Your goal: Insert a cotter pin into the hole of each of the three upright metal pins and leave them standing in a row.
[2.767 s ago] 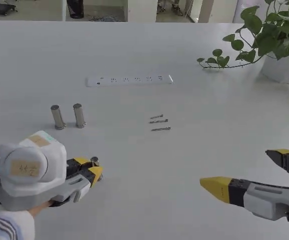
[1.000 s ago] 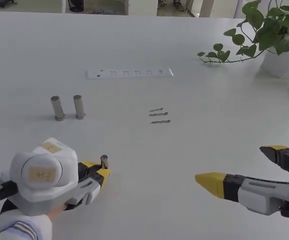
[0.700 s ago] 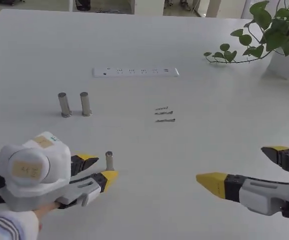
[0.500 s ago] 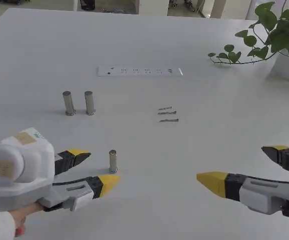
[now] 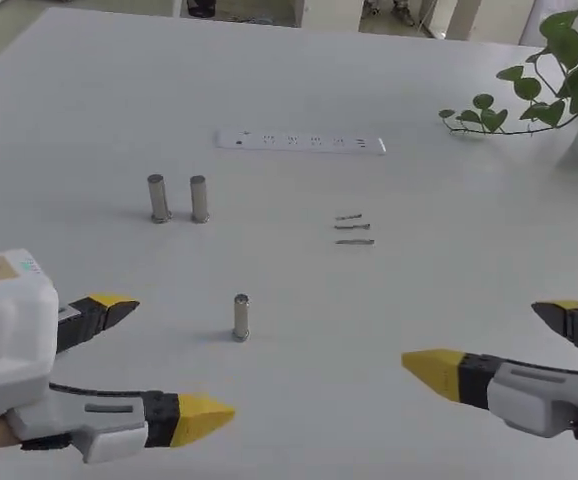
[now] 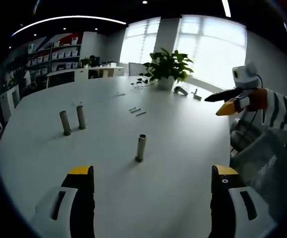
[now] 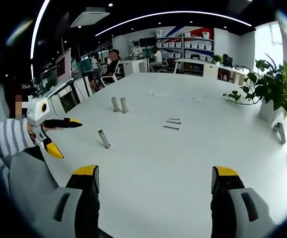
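Left claw: was spread wide, empty, near 1 upright metal pin.
Right claw: was spread wide, empty.
Cotter pins: 3 were laid on the table.

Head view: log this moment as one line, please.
left gripper open, empty | right gripper open, empty | near pin upright, free, apart from two far pins | cotter pins on table, none inserted

left tool: jaws spread, hovering | right tool: jaws spread, hovering
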Tool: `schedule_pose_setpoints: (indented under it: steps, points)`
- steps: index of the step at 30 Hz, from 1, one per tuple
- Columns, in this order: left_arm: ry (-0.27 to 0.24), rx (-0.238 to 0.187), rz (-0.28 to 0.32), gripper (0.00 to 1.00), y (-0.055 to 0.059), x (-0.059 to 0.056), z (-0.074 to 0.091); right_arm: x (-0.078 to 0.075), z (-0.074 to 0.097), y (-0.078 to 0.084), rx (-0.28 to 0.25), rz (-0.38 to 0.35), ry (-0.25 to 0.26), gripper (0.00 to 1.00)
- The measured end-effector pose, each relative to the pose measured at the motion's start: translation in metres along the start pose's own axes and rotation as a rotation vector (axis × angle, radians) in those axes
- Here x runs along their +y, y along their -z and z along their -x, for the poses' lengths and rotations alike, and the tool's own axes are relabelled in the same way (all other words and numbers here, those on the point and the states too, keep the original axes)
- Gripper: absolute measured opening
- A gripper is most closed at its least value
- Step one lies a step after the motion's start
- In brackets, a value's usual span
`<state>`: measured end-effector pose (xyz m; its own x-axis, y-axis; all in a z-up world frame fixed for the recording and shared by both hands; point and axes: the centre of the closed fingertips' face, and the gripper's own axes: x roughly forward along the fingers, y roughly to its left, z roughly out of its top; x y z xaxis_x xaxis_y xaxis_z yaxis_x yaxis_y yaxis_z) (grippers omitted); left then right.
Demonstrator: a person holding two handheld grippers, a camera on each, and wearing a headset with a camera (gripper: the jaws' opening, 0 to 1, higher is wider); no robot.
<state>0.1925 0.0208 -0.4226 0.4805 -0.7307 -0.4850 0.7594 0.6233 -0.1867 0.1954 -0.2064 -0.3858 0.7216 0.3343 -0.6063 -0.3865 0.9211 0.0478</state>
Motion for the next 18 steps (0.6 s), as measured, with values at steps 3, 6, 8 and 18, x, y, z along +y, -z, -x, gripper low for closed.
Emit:
schedule_pose_setpoints:
  steps: [3,6,8,18]
  points:
    - [0.025,-0.009,0.024,0.99,-0.001,-0.008,0.003,-0.002,-0.002,-0.002,0.007,0.010,-0.003,0.92]
    - [0.044,-0.009,0.032,0.99,-0.001,-0.016,0.005,-0.006,-0.006,-0.004,0.025,0.029,-0.002,0.92]
    - [0.043,-0.005,0.035,0.99,0.001,-0.018,0.007,-0.008,-0.009,-0.007,0.035,0.048,-0.003,0.92]
    - [-0.029,-0.040,0.091,0.99,0.001,-0.007,0.019,-0.021,-0.029,-0.024,0.065,0.124,0.005,0.84]
